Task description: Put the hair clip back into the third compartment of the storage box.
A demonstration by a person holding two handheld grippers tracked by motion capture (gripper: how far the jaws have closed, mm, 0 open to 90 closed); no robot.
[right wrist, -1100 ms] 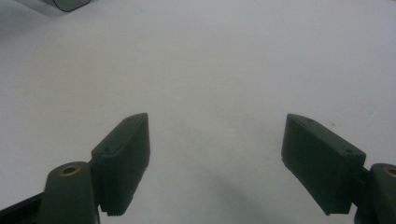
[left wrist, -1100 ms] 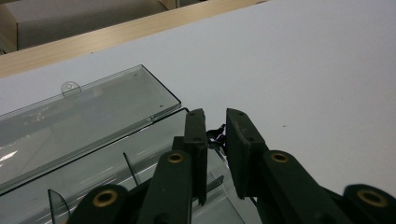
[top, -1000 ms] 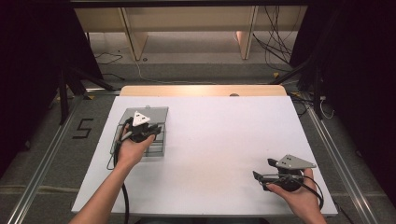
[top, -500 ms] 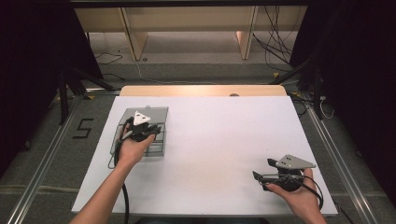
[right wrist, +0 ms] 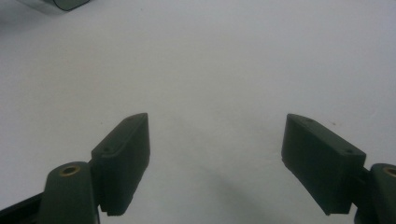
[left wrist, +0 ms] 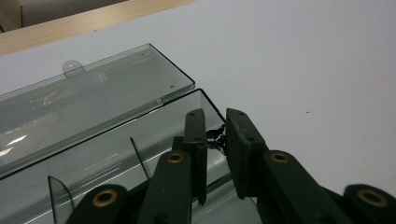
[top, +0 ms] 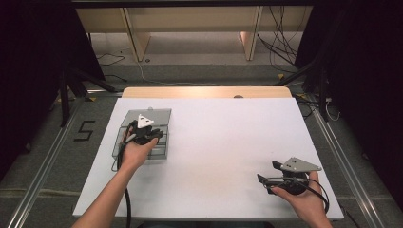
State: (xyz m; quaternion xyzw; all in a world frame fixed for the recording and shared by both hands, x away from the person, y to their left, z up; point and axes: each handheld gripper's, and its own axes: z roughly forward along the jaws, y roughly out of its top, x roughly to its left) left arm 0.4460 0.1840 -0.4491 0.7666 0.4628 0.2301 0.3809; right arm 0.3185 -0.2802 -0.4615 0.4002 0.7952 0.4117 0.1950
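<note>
A clear plastic box (top: 160, 148) lies open on the left of the white table (top: 223, 142), its lid (left wrist: 93, 93) folded flat behind it. Thin clear dividers (left wrist: 139, 156) split the inside. My left gripper (top: 145, 129) hangs over the box's right end. Its jaws (left wrist: 215, 120) are nearly together, with a small dark object (left wrist: 217, 136) pinched between them just above the end compartment. My right gripper (top: 266, 172) is held low near the table's front right corner and points left. It stands open (right wrist: 217, 122) over bare white table, holding nothing.
A wooden strip (top: 204, 92) runs along the table's far edge. Beyond it are floor cables (top: 280, 52) and wooden furniture legs (top: 249, 35). Metal rails (top: 43, 161) flank the table on both sides. A corner of the box (right wrist: 65, 3) lies far ahead in the right gripper view.
</note>
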